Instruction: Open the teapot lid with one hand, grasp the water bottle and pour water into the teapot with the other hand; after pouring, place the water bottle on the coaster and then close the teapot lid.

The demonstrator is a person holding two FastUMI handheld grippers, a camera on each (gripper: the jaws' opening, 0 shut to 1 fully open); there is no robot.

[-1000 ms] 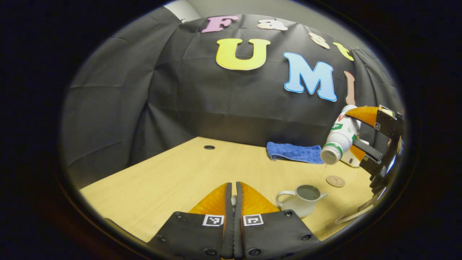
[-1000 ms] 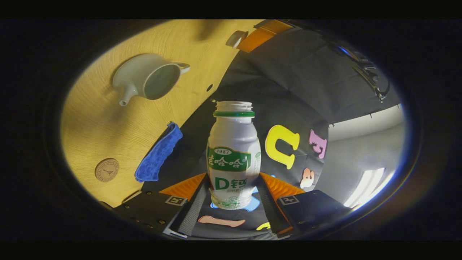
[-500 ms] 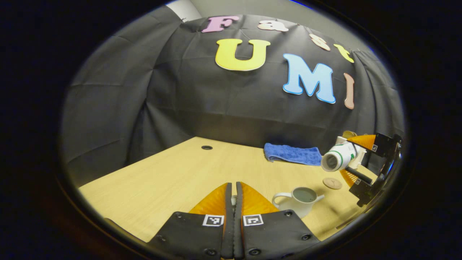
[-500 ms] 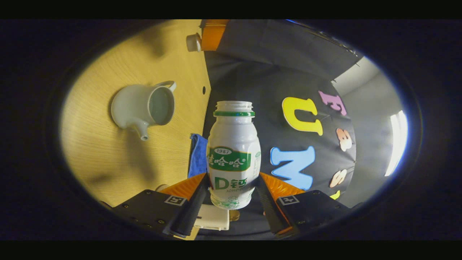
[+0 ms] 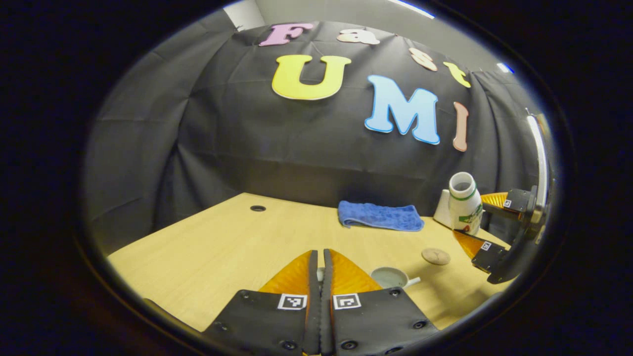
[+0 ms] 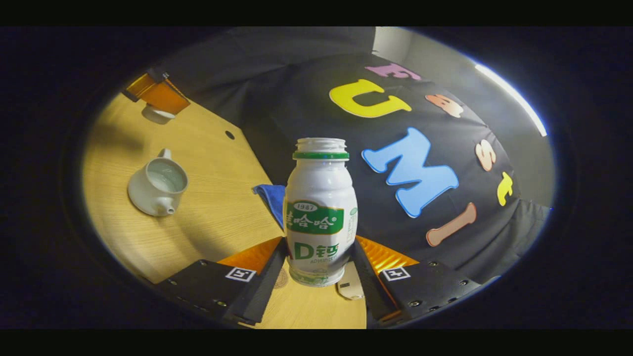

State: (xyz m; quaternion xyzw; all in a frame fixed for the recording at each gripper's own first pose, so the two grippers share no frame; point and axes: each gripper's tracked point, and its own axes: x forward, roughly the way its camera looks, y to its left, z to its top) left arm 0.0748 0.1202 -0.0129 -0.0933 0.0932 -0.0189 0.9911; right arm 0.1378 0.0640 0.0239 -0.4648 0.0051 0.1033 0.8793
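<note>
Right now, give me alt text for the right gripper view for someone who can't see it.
The right claw holds an open white water bottle upright above a wooden table. To the left stands a lidless white teapot, with the left claw holding its lid beyond, and a blue cloth behind the bottle.

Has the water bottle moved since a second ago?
Yes. In the left gripper view the water bottle has swung from tilted above the teapot to upright, lower, beyond the coaster.
</note>
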